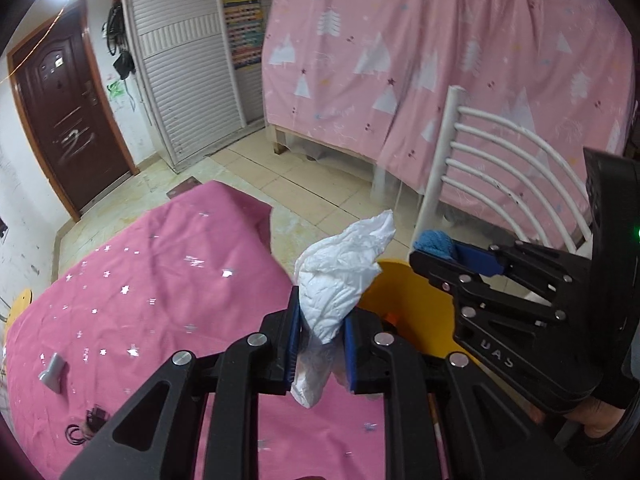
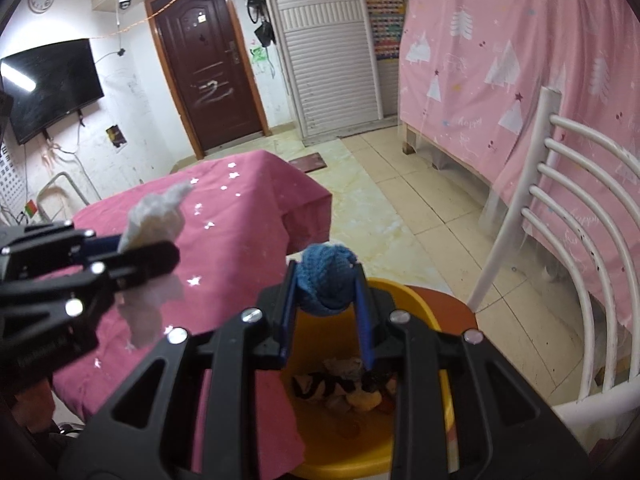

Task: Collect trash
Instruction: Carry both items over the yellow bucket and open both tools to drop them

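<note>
The left claw (image 1: 320, 344) is clenched on a crumpled white tissue (image 1: 344, 280). Its blue pads (image 1: 291, 340) press on the tissue's narrow waist, so the wider upper part rises above the fingertips and a short tail hangs out below them. In the right wrist view the same claw (image 2: 132, 256) comes in from the left, with the tissue (image 2: 154, 216) sticking up and down out of its tip, over the near edge of the worktop (image 2: 240, 216), which is draped in a pink cloth with silver stars.

The right claw (image 2: 326, 296) is clenched on a blue knitted ball (image 2: 328, 280) that sits right at the fingertips, bulging out past them. It hangs above the yellow bin (image 2: 416, 304), which stands on the floor just beside the worktop's near right corner. Mixed scraps (image 2: 344, 388) lie in the bottom of the bin. In the left wrist view the right claw (image 1: 434, 252) enters from the right, with the blue ball (image 1: 434, 242) at its tip over the far rim of the bin (image 1: 400, 292).

A white slatted chair back (image 2: 572, 208) stands just right of the bin. Near the worktop's left edge lie a small grey object (image 1: 52, 372) and a coiled black cable (image 1: 86, 428).
</note>
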